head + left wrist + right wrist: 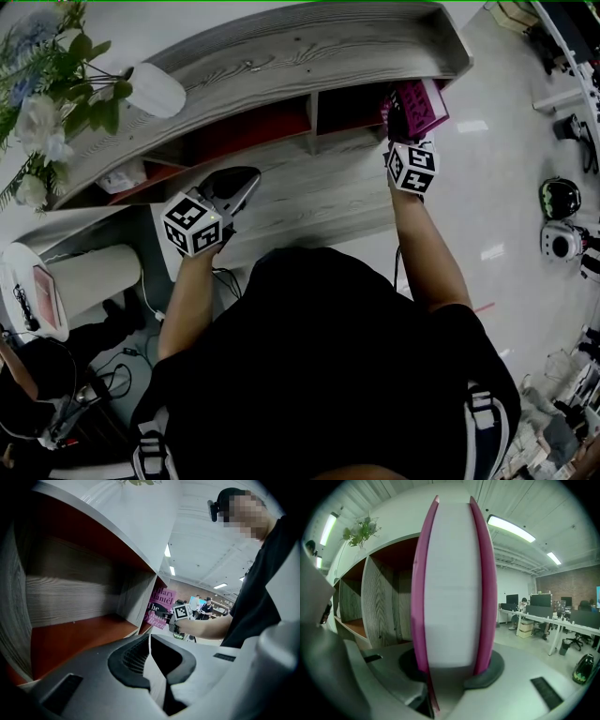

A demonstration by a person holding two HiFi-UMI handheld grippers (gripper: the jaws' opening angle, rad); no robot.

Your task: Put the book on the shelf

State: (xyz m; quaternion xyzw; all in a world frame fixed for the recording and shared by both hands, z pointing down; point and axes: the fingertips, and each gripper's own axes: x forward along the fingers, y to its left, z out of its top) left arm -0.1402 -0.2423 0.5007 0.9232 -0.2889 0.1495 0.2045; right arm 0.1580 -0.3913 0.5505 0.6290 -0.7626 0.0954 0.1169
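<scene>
Book (452,583) stands upright — clamped in right gripper (450,670).

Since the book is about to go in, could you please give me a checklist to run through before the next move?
1. Right gripper clamped on the pink book: ok.
2. Book upright, parallel to the shelf divider: ok.
3. Right compartment free of things: cannot tell, partly hidden.
4. Left gripper shut, empty, apart from the book: ok.
5. Book inside the compartment: not ok, not yet in.
</scene>
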